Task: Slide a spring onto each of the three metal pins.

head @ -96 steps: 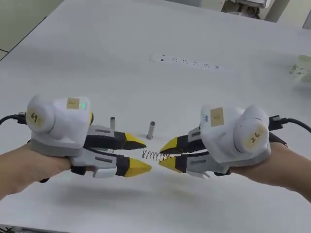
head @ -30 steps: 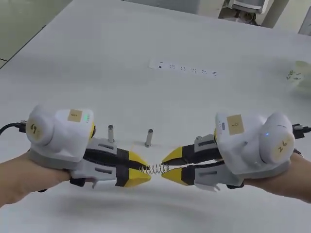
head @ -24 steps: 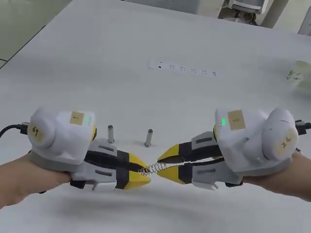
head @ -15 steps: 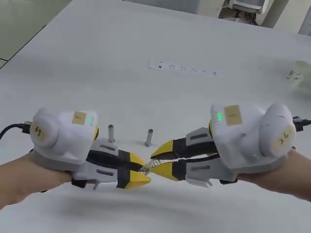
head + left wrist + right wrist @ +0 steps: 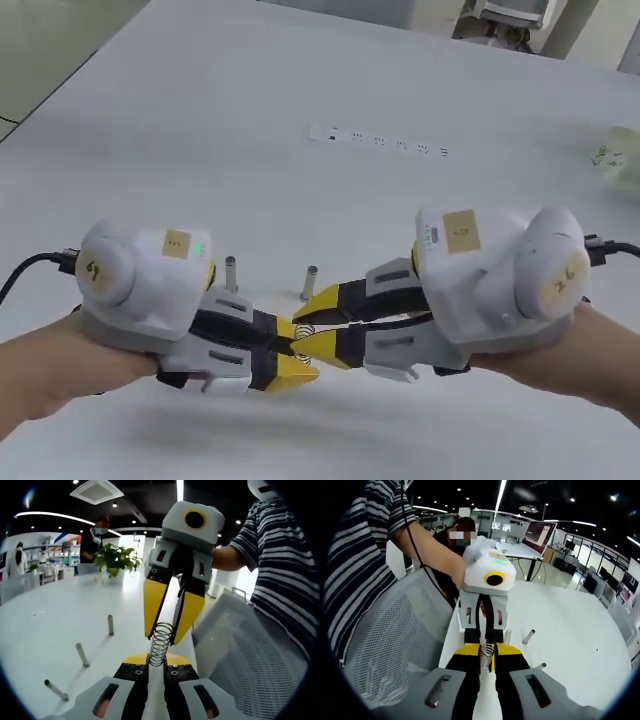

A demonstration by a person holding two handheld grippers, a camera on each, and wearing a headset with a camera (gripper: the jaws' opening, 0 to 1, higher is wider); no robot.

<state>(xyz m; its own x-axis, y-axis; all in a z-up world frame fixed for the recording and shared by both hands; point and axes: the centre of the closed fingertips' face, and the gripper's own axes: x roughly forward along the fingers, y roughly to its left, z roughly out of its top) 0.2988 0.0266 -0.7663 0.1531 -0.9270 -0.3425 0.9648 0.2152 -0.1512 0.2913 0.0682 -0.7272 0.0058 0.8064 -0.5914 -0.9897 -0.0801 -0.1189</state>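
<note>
Small steel coil spring is being clamped at one end by left gripper, above white table near three grey metal pins. Right gripper jaws are sitting narrow around the other end; actual grip cannot be told.

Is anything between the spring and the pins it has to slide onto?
Nothing visible. The left tongs and right tongs hold the spring by its ends; the pins stand nearby on bare table.
</note>
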